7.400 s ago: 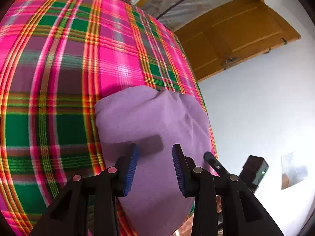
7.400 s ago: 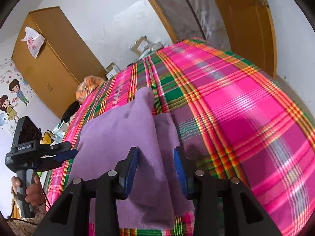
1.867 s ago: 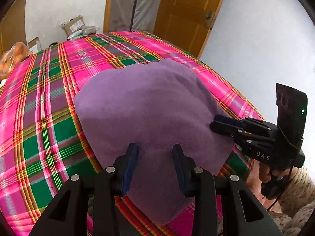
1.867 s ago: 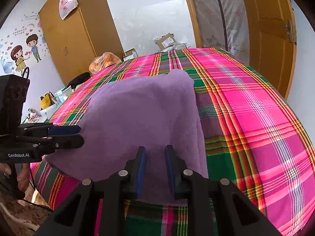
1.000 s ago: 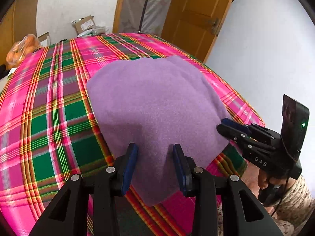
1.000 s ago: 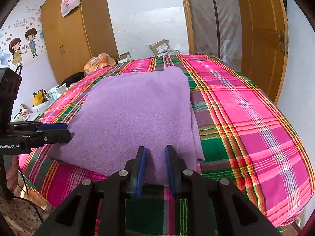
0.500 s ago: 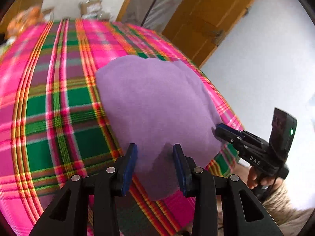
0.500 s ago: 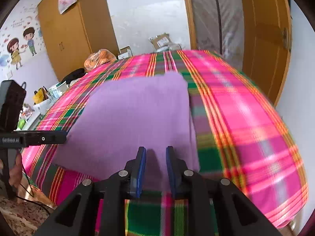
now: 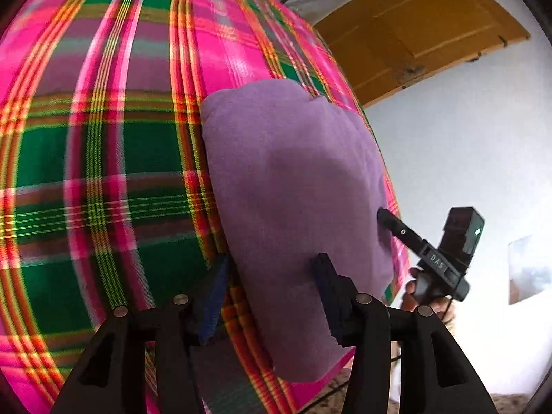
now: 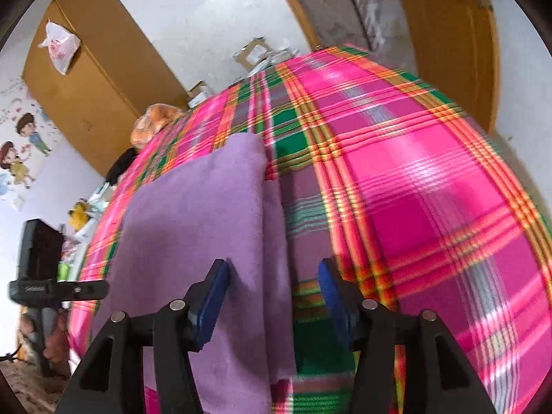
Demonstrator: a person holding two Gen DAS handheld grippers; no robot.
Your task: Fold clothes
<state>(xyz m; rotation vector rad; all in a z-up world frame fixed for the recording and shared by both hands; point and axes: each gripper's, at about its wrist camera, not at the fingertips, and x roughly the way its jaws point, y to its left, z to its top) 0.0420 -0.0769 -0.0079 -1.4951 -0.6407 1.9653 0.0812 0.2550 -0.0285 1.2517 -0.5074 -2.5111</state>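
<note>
Your folded purple fleece garment [image 9: 293,186] lies flat on the pink-and-green plaid bedspread [image 9: 103,158], near the bed's front edge. Half a second ago your right gripper [image 10: 272,293] had its jaws nearly together; now they are spread wide, released, with nothing between them but air above the cloth. Your left gripper [image 9: 272,289] has its jaws parted as before, and both cameras have dropped closer to the bed.

The garment's near left edge sits between the left jaws, in the left wrist view; its right edge, with a lower layer peeking out beside the top fold, runs up between the right jaws in the right wrist view. Whether any jaw touches the fleece, you cannot tell.

Beyond the garment, the bedspread runs on to cardboard boxes [image 10: 255,51]. Left of the garment stands a brown wooden wardrobe [image 10: 93,69]; right of it, an orange-brown wooden door [image 10: 445,34].
</note>
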